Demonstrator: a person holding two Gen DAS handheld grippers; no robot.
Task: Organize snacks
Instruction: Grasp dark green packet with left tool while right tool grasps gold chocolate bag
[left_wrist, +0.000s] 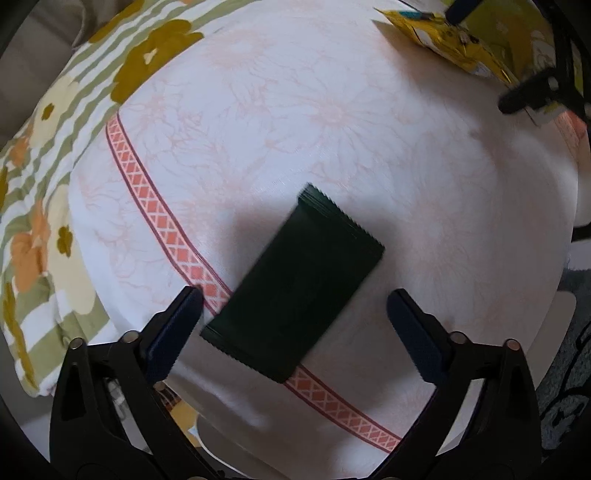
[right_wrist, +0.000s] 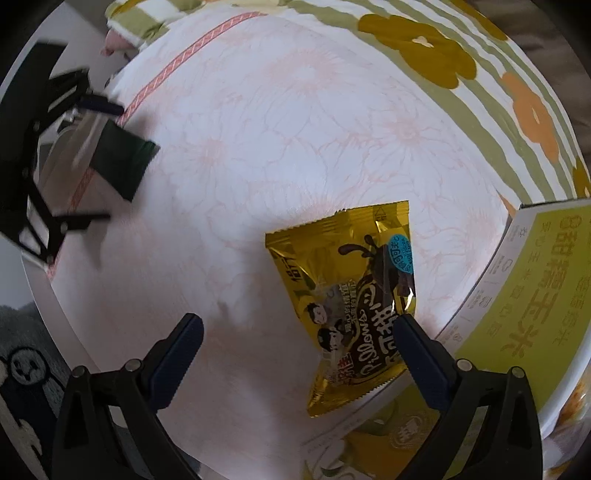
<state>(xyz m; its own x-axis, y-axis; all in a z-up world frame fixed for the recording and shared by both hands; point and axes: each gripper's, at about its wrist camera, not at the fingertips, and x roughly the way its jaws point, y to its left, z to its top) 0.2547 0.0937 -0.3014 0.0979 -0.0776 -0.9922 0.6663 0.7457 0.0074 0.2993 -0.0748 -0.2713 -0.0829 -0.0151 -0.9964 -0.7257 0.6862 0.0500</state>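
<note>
1. My left tongs (left_wrist: 293, 301) point straight down over the flat dark green foil snack packet with zigzag-cut ends (left_wrist: 295, 291). The jaws stand wide, one tip on each side of the packet's near half. Neither pad presses on it.
2. The packet lies flat on the white cloth with faint peach flowers (left_wrist: 314, 122), slanted across the cloth's red diamond-pattern band (left_wrist: 147, 192). I judge the slant means the jaws will meet its long edges at an angle, so a wrist roll may help before closing.
3. My right tongs (right_wrist: 299, 325) also stand wide and hold nothing. The crinkled gold foil snack bag with dark chocolate print (right_wrist: 354, 295) lies mostly between the tips, with the right finger (right_wrist: 417, 343) crossing its right edge. I cannot tell whether it touches.
4. Just to the right of the right tongs stands a yellow-green printed cardboard box (right_wrist: 535, 295), its side close to the bag.
5. Judgement: both snacks are still unpicked. Each tong is placed astride its own item so that both can close together.
</note>
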